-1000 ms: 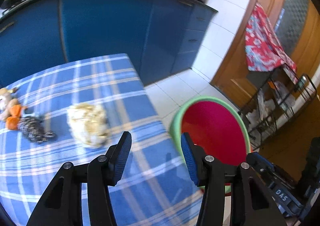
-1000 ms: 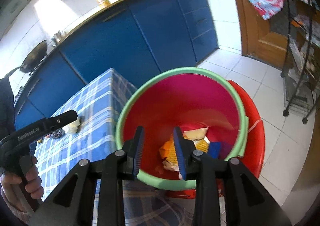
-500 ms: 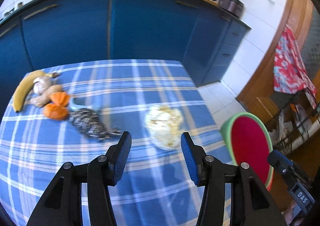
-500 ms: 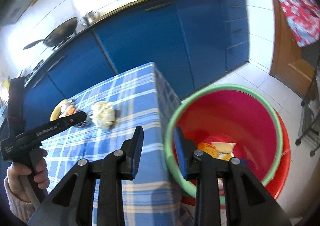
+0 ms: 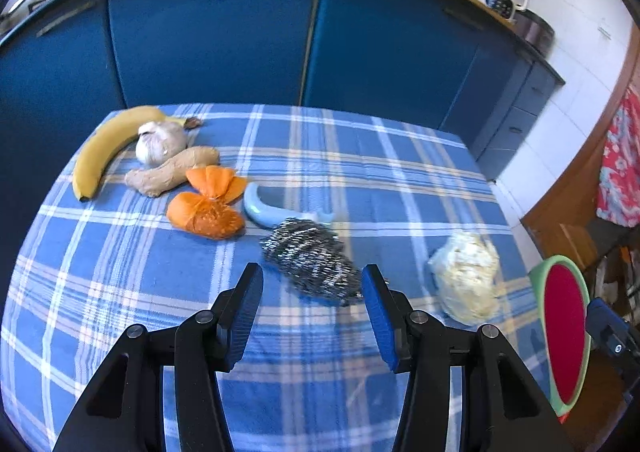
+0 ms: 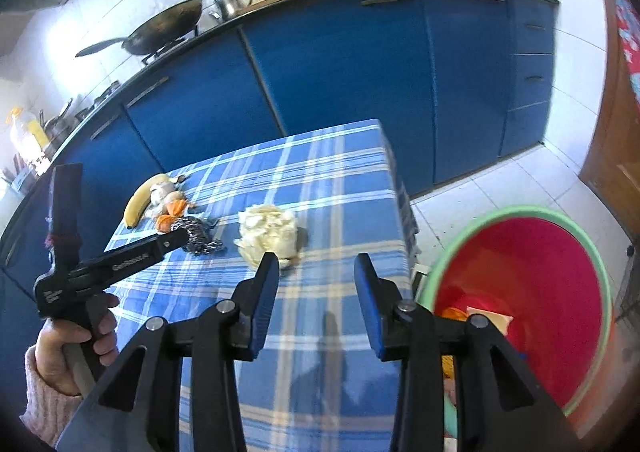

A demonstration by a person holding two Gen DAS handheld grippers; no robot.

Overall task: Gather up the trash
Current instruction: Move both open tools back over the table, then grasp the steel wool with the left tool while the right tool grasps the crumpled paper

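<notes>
On the blue checked tablecloth lie a crumpled white wad, a steel wool scourer and orange peel pieces. My left gripper is open and empty, just in front of the scourer. My right gripper is open and empty above the table's right part, with the white wad just beyond its left finger. The red bin with a green rim stands on the floor to the right of the table and holds some trash; it also shows in the left wrist view.
A banana, a garlic bulb, a ginger root and a light blue peeler lie at the table's far left. Blue cabinets stand behind the table. A wire rack and wooden door are at right.
Both grippers swung left from the bin toward the table. The left now faces the scourer instead of the white wad. The right gripper's jaws have opened wider.
</notes>
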